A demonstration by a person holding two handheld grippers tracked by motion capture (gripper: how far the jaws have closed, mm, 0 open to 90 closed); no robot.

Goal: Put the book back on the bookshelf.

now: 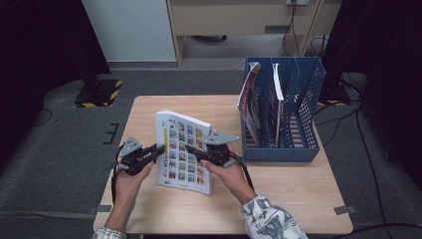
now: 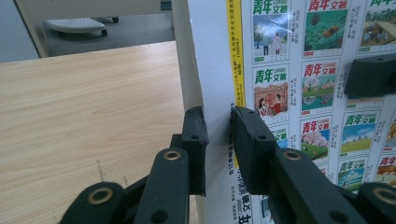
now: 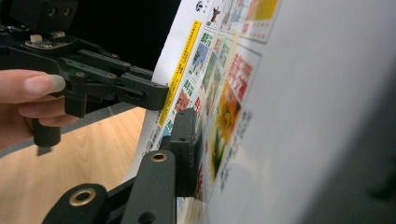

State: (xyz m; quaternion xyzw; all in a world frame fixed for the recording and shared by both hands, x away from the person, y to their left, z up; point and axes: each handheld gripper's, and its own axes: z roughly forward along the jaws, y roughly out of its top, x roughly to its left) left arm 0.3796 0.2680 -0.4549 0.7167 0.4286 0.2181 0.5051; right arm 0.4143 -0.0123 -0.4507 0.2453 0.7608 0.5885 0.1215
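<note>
I have the book (image 1: 182, 152) standing tilted on the wooden table (image 1: 298, 199), pinched from both sides, and I judge the step in hand to be the carry: getting it up off the desk and over to the blue file rack (image 1: 303, 99) at the far right.

Nearest to me, my left gripper (image 1: 158, 149) is closed down on the book's left edge. In the left gripper view its two black pads (image 2: 195, 135) sit on either side of the white margin beside the yellow strip, pressing on the cover and the pages behind it, with hardly any gap left. My right gripper (image 1: 191, 151) reaches in from the other side. In the right gripper view one jaw lies flat against the printed cover, while the other is hidden behind the book, so I take it as clamped on the right edge, jaws drawn in to about the thickness of the book.

The cover faces me, a grid of small coloured pictures with Chinese titles.

Farther off, the rack stands on the table's far right corner, well apart from the book. Its left slot already holds a leaning magazine (image 1: 249, 94), and a thinner one (image 1: 277, 94) stands in the next. The slots to the right look free.

Next I must lift with both hands together, keep the book upright, swing it right, and line its lower edge up with an open slot without knocking the leaning magazine.
</note>
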